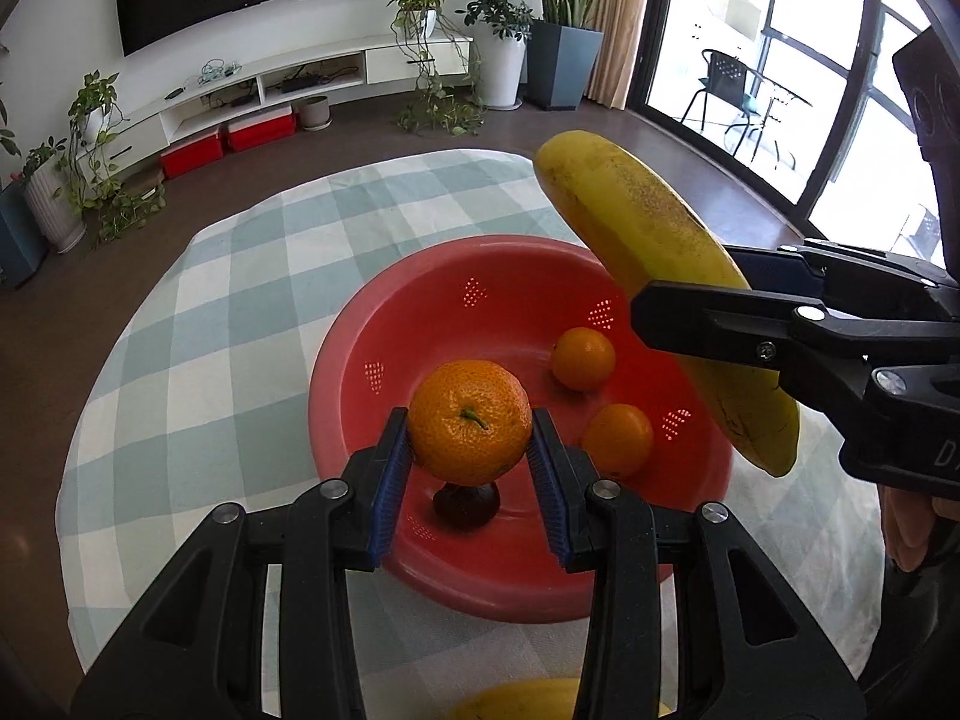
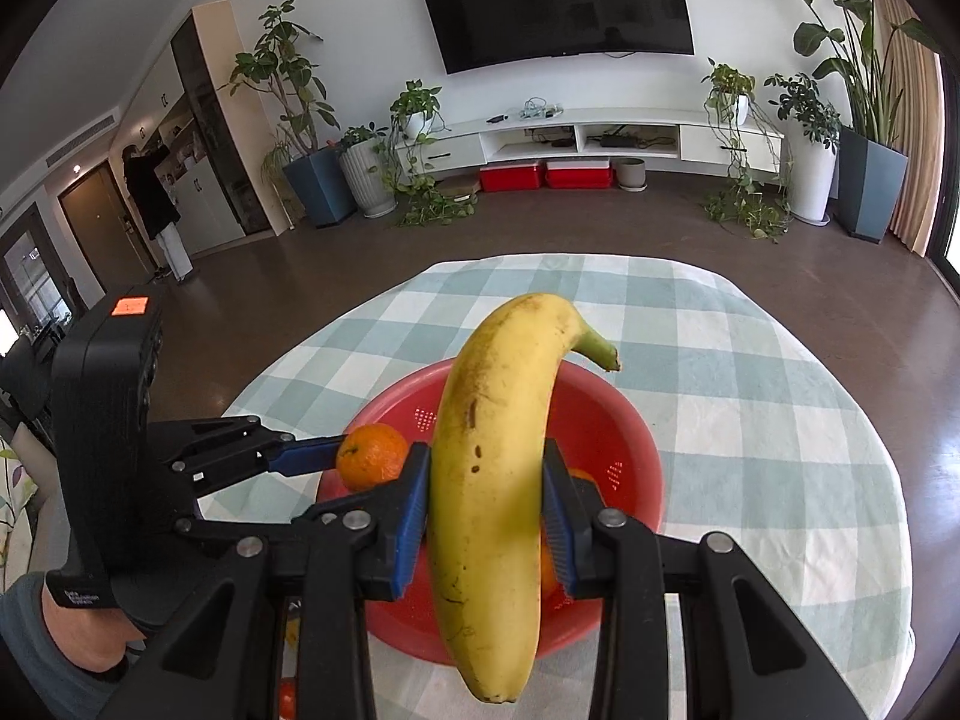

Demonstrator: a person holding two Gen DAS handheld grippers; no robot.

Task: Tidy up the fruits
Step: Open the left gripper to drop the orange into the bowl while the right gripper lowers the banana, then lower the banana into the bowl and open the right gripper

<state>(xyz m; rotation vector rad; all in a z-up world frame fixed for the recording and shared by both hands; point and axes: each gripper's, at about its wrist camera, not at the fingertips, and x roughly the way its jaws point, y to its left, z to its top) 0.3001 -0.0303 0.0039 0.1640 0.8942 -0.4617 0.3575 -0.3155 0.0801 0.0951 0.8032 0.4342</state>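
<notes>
Home living room: wall television (image 2: 555,0), potted plants (image 2: 807,114).

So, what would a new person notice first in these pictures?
First, the long yellow banana clamped upright in the right gripper above the red plastic colander bowl. Next, the round orange mandarin in the left gripper, over two smaller oranges in the bowl.

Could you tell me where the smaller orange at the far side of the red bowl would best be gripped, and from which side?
Probably across its widest middle, coming from above: the smaller orange is round and sits low in the red bowl, whose sloping wall blocks a side approach. Another orange lies close in front of it, so set the fingers left and right.
</notes>
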